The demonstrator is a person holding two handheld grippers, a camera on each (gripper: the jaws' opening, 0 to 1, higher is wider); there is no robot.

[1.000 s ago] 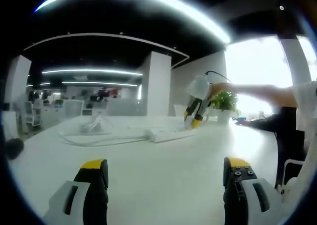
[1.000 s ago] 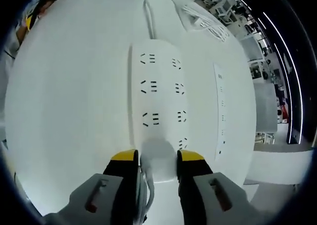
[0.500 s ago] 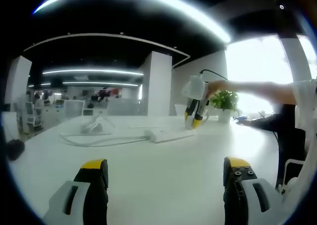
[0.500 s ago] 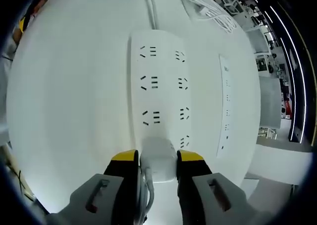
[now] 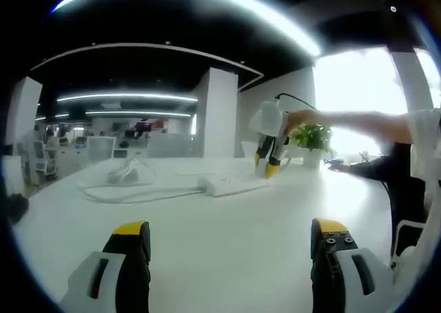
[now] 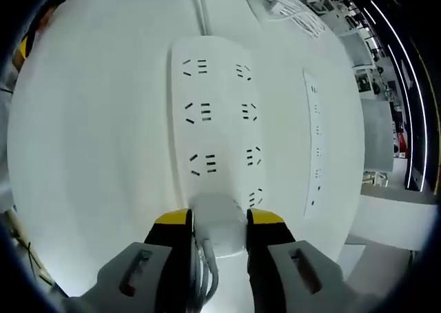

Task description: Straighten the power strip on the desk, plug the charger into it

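In the right gripper view a white power strip (image 6: 213, 120) with two rows of sockets lies flat on the white desk (image 6: 89, 134), its cord (image 6: 198, 3) running off toward the top. My right gripper (image 6: 217, 220) is shut on a white charger (image 6: 219, 220), held directly over the strip's near end. The left gripper view shows the same power strip (image 5: 224, 184) far off across the desk, with the right gripper (image 5: 267, 163) standing over it. My left gripper (image 5: 227, 238) is open above the bare desk, holding nothing.
A second, narrow white strip (image 6: 313, 147) is set into the desk to the right. A bundle of white cable (image 6: 282, 6) lies beyond the strip, seen as cable (image 5: 127, 178) in the left gripper view. A person's arm (image 5: 358, 128) reaches in; a potted plant (image 5: 311, 140) stands behind.
The right gripper with the charger has shifted slightly along the strip, which now sits a little higher and further left in its view. The left gripper has stayed put.
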